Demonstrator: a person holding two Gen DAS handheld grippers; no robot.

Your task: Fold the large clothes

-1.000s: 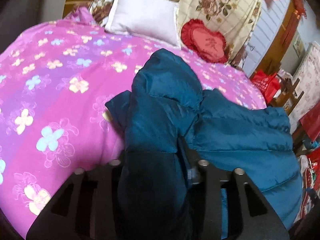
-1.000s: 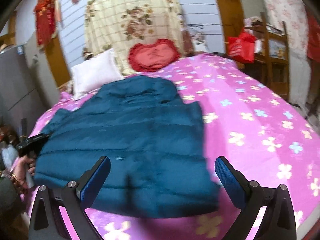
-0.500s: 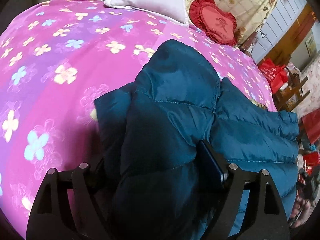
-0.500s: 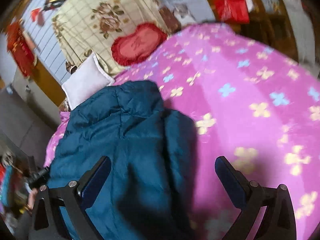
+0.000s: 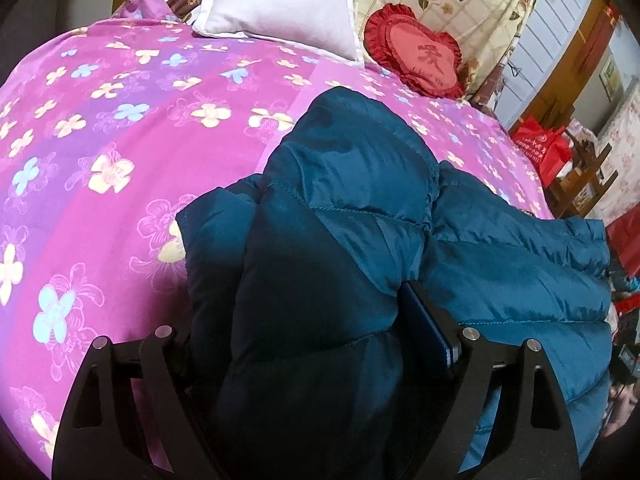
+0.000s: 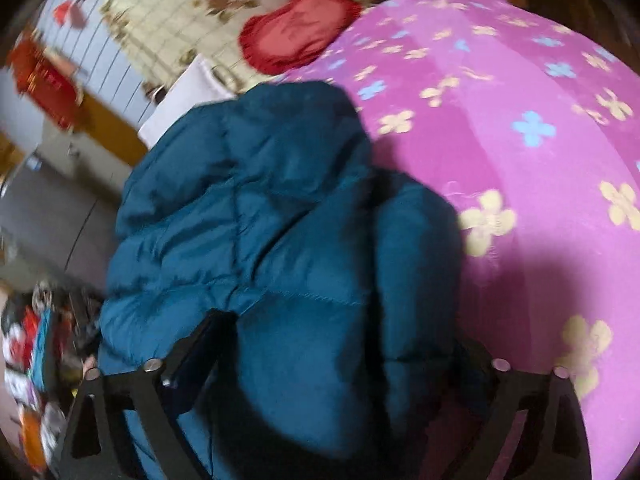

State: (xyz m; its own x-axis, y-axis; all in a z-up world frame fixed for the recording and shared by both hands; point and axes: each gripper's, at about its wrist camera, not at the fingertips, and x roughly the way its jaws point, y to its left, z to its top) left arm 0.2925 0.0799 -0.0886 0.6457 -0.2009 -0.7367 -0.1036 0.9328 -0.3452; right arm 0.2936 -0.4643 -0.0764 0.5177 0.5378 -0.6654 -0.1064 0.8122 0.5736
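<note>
I'm folding jacket (image 5: 360,240) | left tongs (image 5: 312,344) opening, right tongs (image 6: 332,364) closing, both straddling puffy folds | soft, slippery, springy: gripping thick edge.

Both wrist fisheyes tilt down, close over the puffy teal quilted jacket (image 5: 360,240) on the pink flowered bedspread (image 5: 100,140), facing the headboard, sharing jacket and red heart-shaped cushion (image 6: 296,28).

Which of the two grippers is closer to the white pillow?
Left, probably. The left gripper, jaws opening around the blue puffer jacket, faces the white pillow across the bedspread. The right gripper, jaws closing over the jacket, has the pillow half hidden beyond it.
</note>
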